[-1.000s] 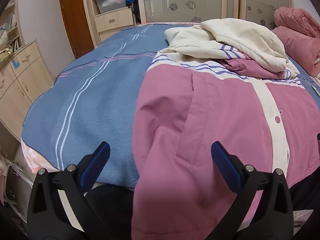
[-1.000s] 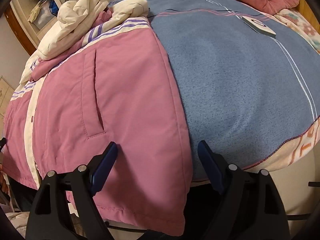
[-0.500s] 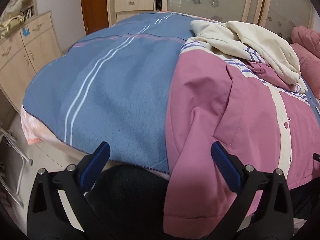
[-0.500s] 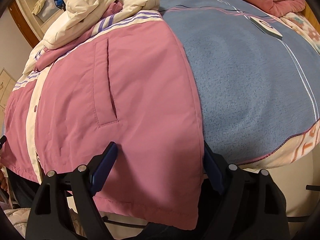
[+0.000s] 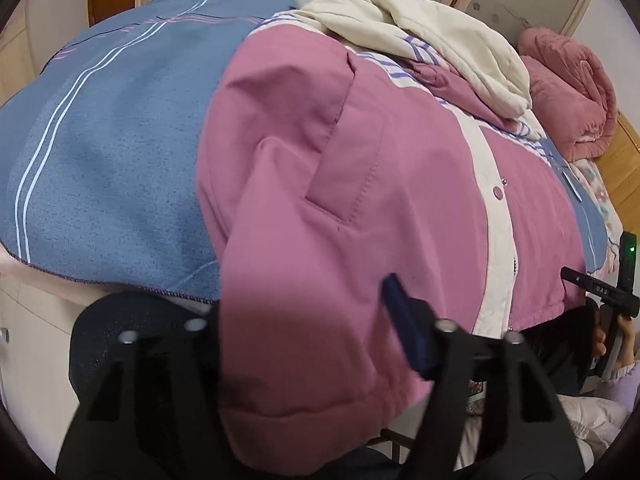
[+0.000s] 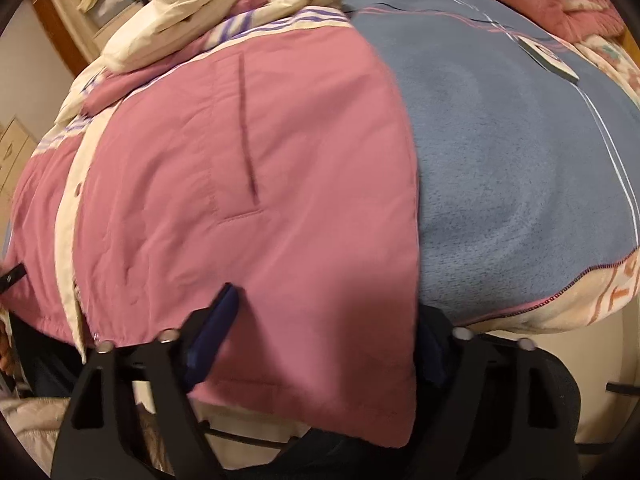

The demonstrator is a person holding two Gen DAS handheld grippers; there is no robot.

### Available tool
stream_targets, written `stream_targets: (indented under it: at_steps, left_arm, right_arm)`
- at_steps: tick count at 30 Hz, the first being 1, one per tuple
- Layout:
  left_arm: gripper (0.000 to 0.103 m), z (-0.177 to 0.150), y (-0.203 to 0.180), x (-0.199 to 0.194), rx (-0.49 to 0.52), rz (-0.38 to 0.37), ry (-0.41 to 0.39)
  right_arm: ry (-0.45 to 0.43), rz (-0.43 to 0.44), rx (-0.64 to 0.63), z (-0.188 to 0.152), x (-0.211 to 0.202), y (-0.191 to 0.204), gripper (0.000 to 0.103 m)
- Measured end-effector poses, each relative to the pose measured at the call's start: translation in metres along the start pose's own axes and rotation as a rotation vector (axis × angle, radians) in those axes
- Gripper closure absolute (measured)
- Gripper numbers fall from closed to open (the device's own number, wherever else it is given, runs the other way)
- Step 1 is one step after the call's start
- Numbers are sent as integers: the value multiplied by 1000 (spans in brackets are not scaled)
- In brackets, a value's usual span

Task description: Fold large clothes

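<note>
A large pink jacket (image 5: 360, 200) with a cream button strip and cream hood lies on the bed, its hem hanging over the near edge. It also shows in the right wrist view (image 6: 248, 184). My left gripper (image 5: 304, 344) is open, its jaws straddling the jacket's left hem corner; the cloth hides the left finger and the blue right finger (image 5: 404, 336) shows. My right gripper (image 6: 324, 340) is open around the jacket's right hem corner, with the cloth between the blue pads (image 6: 212, 332).
The bed has a blue striped blanket (image 5: 112, 128) that also shows in the right wrist view (image 6: 520, 160). A rolled pink quilt (image 5: 568, 92) lies at the far right. A remote (image 6: 548, 58) lies on the blanket. Wardrobe and drawers stand behind.
Both grippers have moved forward and down onto the jacket's hem corners. The cloth now lies between the fingers of each. The jaws have narrowed a little.
</note>
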State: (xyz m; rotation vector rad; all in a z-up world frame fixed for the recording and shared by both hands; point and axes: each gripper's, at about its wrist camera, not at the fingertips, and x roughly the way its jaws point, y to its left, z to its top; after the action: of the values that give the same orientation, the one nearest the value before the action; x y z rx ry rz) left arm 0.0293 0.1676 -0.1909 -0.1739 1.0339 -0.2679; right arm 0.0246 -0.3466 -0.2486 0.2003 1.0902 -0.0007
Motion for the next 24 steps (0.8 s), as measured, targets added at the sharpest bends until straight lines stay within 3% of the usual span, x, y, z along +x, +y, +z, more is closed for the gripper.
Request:
stream_targets:
  at_steps: [3, 6, 9, 11, 14, 17, 19, 20, 21, 24]
  left_arm:
    - [73, 1, 0, -3, 5, -48, 29]
    - [79, 1, -1, -15, 25, -102, 27]
    - [77, 3, -1, -22, 25, -143, 13]
    - [72, 4, -2, -14, 29, -124, 31]
    - [43, -1, -7, -2, 37, -111, 54]
    - [42, -5, -13, 4, 60, -92, 63]
    - [51, -4, -15, 4, 61, -103, 64]
    - [69, -2, -15, 2, 60, -114, 62]
    - [80, 0, -15, -1, 54, -135, 57]
    - [87, 9, -10, -25, 38, -360, 3]
  right_arm:
    - [12, 20, 11, -1, -7, -3, 63]
    - [26, 102, 47, 2, -15, -16, 88]
    - [20, 172, 117, 4, -20, -34, 89]
    - [28, 128, 75, 5, -14, -32, 81]
    - [49, 94, 61, 3, -7, -30, 41]
    - [46, 73, 14, 1, -4, -20, 35]
    - [67, 82, -12, 0, -4, -13, 51]
    - [77, 117, -2, 1, -6, -13, 71]
    - [85, 157, 22, 3, -9, -15, 89]
    - [74, 382, 88, 15, -23, -23, 94]
